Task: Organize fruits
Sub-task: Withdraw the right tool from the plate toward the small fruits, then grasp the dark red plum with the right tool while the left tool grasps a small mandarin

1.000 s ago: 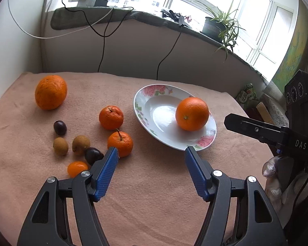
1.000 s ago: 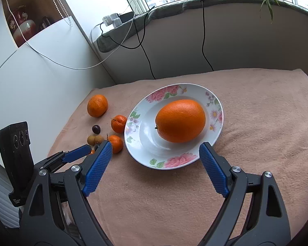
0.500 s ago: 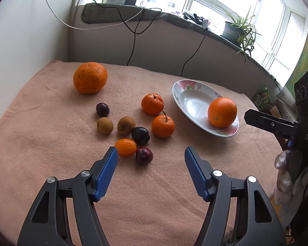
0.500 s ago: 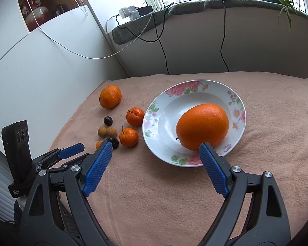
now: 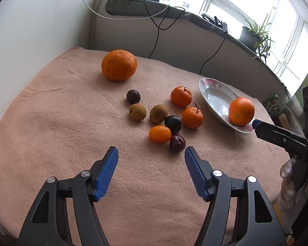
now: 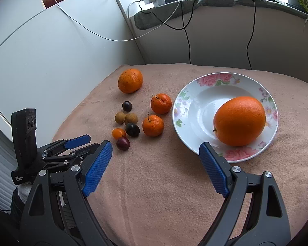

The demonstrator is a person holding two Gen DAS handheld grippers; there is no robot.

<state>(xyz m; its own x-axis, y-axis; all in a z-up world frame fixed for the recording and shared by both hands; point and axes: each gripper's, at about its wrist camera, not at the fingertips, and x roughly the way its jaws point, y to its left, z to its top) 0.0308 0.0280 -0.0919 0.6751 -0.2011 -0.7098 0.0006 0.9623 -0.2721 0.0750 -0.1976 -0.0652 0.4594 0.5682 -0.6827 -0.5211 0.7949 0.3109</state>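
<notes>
Fleece-like cloth (image 5: 71,127) in a peach tone covers the work surface, soft and slightly creased at its far left. A shallow round ceramic plate (image 6: 197,94), glossy white with a pink floral rim, sits on it and holds one large smooth orange (image 6: 239,121), resting toward the near right of the well. Nothing else is in the plate.

Loose on the cloth left of the plate: a big dimpled orange (image 5: 119,65) at the far side, well apart from the rest; two stemmed mandarins (image 5: 181,96) (image 5: 192,117) just beside the plate; two matt brown round fruits (image 5: 137,112) (image 5: 158,113) side by side; three dark purple plums (image 5: 133,96) (image 5: 173,124) (image 5: 177,143); and a small glossy oval kumquat (image 5: 160,134) touching the nearest plums.

Left gripper (image 5: 151,150), black frame with ribbed blue pads, tilts down at the cloth just short of the small-fruit cluster, jaws partly spread and empty. Right gripper (image 6: 155,146) tilts down likewise, jaws wide and empty, its right pad at the plate's near rim. A gloved hand (image 5: 287,182) bears the right tool.
</notes>
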